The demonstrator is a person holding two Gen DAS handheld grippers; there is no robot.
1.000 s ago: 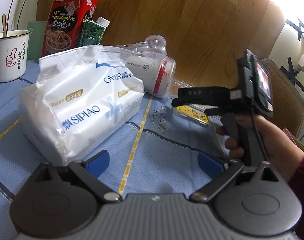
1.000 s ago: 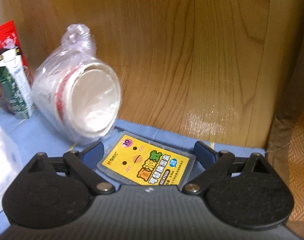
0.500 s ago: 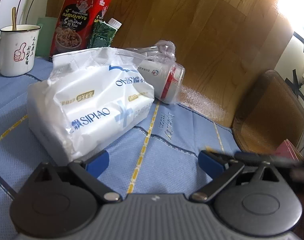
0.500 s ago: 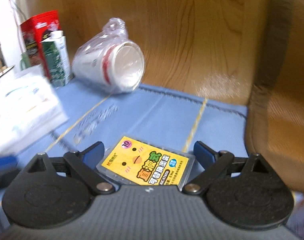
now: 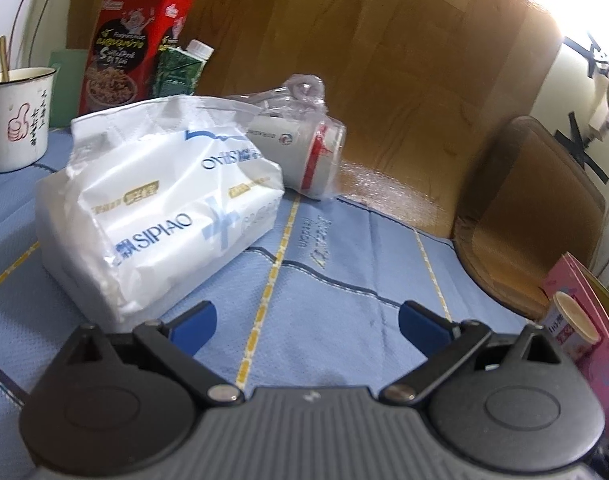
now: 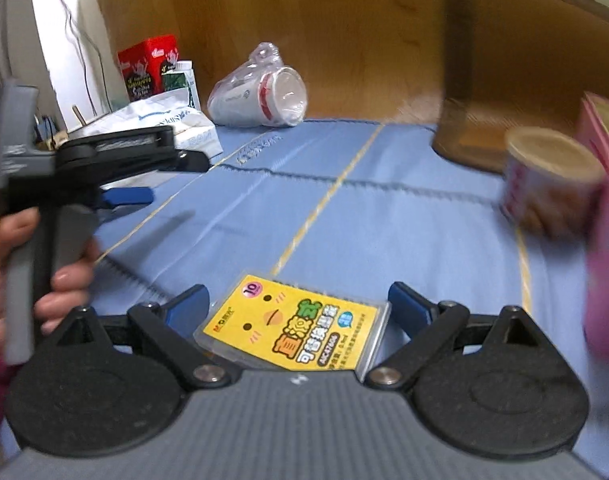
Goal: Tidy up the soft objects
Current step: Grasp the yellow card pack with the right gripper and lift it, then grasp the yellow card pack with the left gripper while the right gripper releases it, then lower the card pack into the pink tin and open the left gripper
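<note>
A white SIPIAO tissue pack (image 5: pixel 156 208) lies on the blue cloth (image 5: pixel 336 280), left of centre in the left wrist view; it also shows in the right wrist view (image 6: pixel 164 120). A bagged stack of paper cups (image 5: pixel 300 152) lies on its side behind it, also seen in the right wrist view (image 6: pixel 260 96). My left gripper (image 5: pixel 304 322) is open and empty, just in front of the tissue pack. My right gripper (image 6: pixel 296 306) holds a flat yellow card pack (image 6: pixel 292 322) between its fingers, above the cloth.
A red snack tin (image 5: pixel 132 44), a green carton (image 5: pixel 180 68) and a white mug (image 5: pixel 14 116) stand at the back left. A small round can (image 6: pixel 548 184) and a pink box (image 6: pixel 608 216) sit at the right. A brown chair back (image 5: pixel 536 208) stands beyond the table.
My right gripper has pulled back and away from the paper cups, carrying the yellow card pack. It has left the left wrist view. My left gripper has shifted slightly rightward.
</note>
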